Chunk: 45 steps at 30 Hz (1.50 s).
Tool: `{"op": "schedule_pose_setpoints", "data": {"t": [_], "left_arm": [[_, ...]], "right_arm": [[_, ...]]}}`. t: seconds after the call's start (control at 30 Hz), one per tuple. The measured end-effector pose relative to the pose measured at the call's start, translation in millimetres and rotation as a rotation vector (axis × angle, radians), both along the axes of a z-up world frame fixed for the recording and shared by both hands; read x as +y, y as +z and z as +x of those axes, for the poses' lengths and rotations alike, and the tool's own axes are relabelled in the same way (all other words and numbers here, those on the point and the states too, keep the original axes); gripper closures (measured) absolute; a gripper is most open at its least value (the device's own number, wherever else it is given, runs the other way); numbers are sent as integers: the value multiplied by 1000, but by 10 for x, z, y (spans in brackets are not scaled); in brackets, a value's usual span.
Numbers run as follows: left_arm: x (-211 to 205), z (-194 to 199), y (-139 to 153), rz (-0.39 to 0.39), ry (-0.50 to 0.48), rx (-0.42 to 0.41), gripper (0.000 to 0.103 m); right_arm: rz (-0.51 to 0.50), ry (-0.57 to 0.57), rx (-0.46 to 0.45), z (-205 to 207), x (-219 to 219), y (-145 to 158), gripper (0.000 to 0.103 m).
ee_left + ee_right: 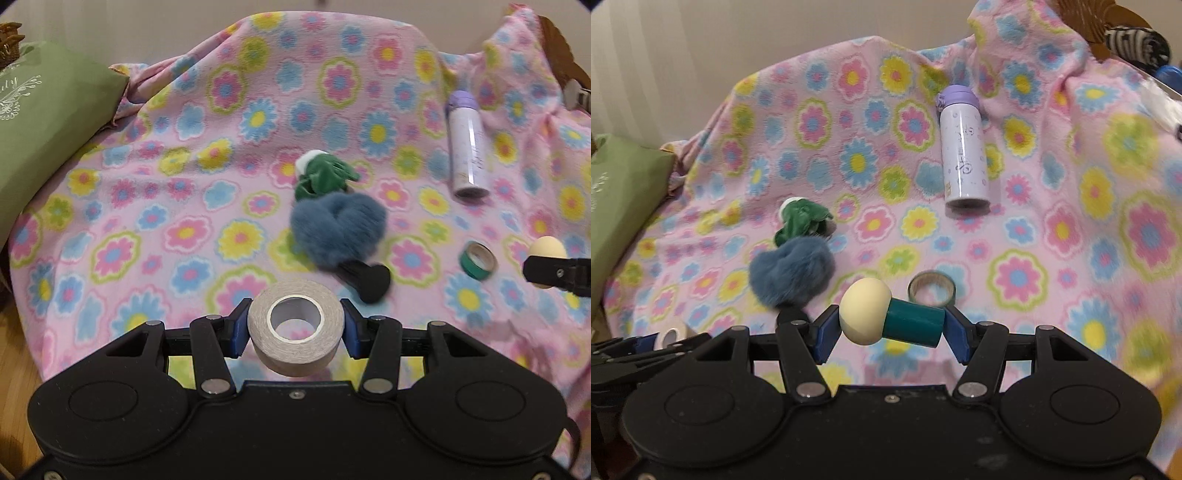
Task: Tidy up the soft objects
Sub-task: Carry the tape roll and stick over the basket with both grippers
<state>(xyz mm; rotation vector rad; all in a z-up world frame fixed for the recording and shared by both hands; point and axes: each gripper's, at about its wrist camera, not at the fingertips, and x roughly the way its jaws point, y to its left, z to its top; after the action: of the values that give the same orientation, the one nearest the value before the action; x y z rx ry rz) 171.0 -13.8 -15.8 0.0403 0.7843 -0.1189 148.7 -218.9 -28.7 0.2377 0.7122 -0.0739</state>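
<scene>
Left claw (295, 334) clenched on a grey tape roll (295, 332), pads pressing its two sides, the roll's hole facing the lens at bottom centre of the left view. Roll hangs clear of the blanket (147, 229).

Right claw (891, 328) partly open but gripping — a cream-headed peg (866, 312) with a teal stem lies crosswise between the pads, head against the left pad, stem end against the right. In the left view the same claw shows at the right edge.

Soft things lie together mid-frame on the blanket: blue pom-pom (338, 229), green cloth (323, 175) touching its upper side. A black handle (369, 280) pokes out from under the pom-pom. Bottle (467, 144) lies upper right, green tape (477, 260) lower right. Green cushion (40, 133) at the left edge.

Risks, as I judge them:
- Peg held end to end on a rounded head — a jolt could roll it out of the pads.
- Tape roll is pinched on a curved face; any slackening drops it onto the pom-pom pile and scatters it.
- Both claws are full, so neither can take the soft items until something is set down.
- Bottle lies on its side on sloped fabric; tugging the blanket could roll it.
</scene>
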Motion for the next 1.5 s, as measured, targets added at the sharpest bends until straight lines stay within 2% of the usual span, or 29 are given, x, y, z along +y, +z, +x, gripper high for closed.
{"op": "schedule_pose_setpoints", "data": {"t": [0.4,0.8,1.0,1.2,1.3,1.5], "left_arm": [[-128,-689,23,-24,-28,8,55],[-128,-1192,-9,-45,-24,-1,55],[-69,-1229,-46,-50,1,10,55],[-35,-1105,-124,-60,15,48,55],[-45,-1017,-153,-38,22,58,55],[-20,-913,-163,-44,43,75,55]], "right_arm": [[66,5,-29,-900,113,-21,44],[92,0,-54,-1480,208,-77,44],[89,22,-22,-1533,297,-142,44],[63,48,27,-1415,399,-251,44],[47,45,37,-1336,408,-275,44],[43,18,45,-1219,384,-258,44]]}}
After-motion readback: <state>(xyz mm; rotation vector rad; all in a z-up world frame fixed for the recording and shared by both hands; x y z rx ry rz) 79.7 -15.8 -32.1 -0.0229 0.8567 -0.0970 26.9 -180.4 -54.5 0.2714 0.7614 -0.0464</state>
